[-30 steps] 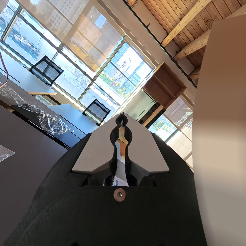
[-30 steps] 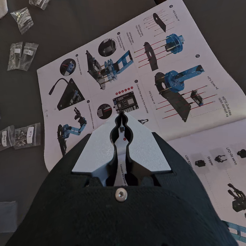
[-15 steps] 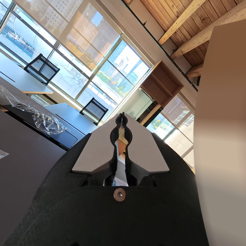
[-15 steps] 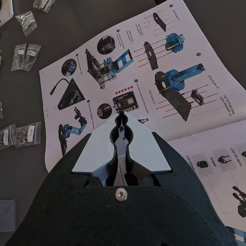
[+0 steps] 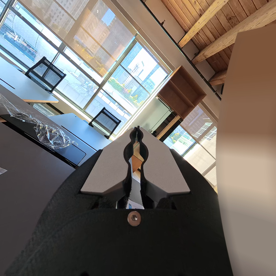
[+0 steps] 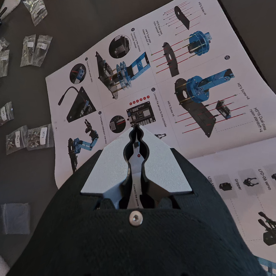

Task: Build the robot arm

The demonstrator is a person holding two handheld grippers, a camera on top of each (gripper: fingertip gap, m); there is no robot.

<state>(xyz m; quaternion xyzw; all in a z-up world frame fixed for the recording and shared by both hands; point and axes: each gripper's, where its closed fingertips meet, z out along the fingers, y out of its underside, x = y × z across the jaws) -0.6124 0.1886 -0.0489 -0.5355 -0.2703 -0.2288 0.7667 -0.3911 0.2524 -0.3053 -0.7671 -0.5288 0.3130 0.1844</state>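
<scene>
My right gripper [image 6: 137, 126] is shut and empty. It hangs over an open printed instruction booklet [image 6: 171, 92] with pictures of a blue robot arm, lying on a dark table [image 6: 26, 92]. Its tips point at the booklet's middle. Several small clear bags of screws [image 6: 36, 138] lie on the table to the left of the booklet. My left gripper [image 5: 137, 127] is shut and empty. It is tilted upward, pointing at windows and a ceiling, above a dark tabletop [image 5: 25, 161].
In the left wrist view, crumpled clear plastic wrap [image 5: 49, 134] lies on the table. Beyond stand white desks [image 5: 25, 89], two black chairs [image 5: 44, 73], large windows [image 5: 113, 83], a wooden wall cabinet [image 5: 182, 92] and ceiling beams. A flat clear bag [image 6: 15, 218] lies at the right view's lower left. Across from one pair of fingers to the other is roughly 35 cm.
The right gripper has drifted slightly left over the booklet, bringing more bags into view. The left gripper has swung a little, shifting the room leftward. Both stay shut.
</scene>
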